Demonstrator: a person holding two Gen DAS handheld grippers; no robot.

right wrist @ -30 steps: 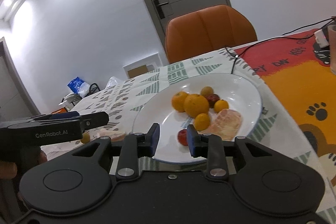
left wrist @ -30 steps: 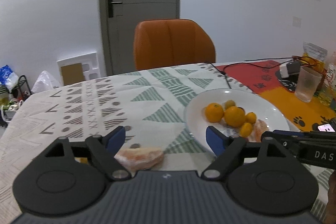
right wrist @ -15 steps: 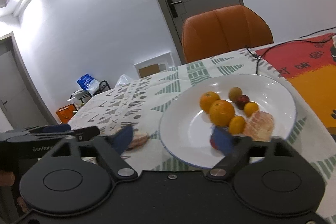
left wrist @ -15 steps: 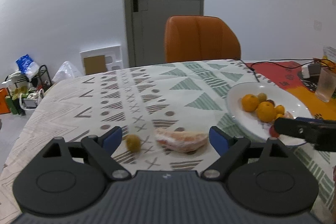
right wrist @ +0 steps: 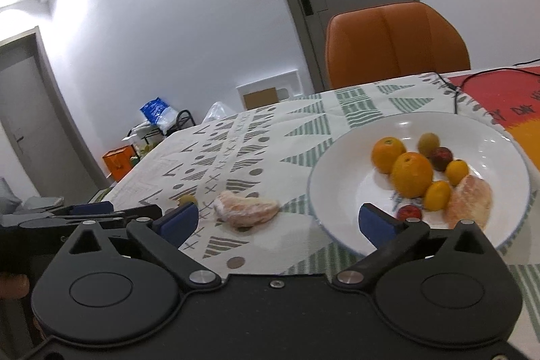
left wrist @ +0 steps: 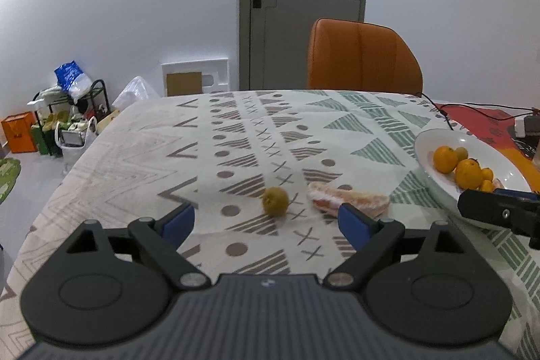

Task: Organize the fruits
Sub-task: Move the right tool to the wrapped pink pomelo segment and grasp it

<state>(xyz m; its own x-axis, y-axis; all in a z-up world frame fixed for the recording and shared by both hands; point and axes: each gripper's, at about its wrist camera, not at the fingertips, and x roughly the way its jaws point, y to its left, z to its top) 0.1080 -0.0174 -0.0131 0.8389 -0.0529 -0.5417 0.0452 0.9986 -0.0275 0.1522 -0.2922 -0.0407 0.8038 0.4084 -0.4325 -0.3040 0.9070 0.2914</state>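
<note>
Two hand-held grippers above a dining table with fruit partly gathered on a white plate (right wrist: 337,157).

The table carries a patterned tablecloth (left wrist: 236,137) beside a red-and-orange mat (right wrist: 499,100); an orange chair (left wrist: 362,56) and a grey door (left wrist: 303,2) stand behind, with clutter on the floor by the wall. The plate holds oranges (right wrist: 411,174), smaller fruits and a peeled segment. On the cloth, apart from the plate, lie a small greenish fruit (left wrist: 275,201) and a peeled citrus piece (left wrist: 347,199). The left gripper (left wrist: 266,221) stands wide with nothing between its pads; the right gripper (right wrist: 276,218) is opening, its jaws empty, over the plate's near rim.
</note>
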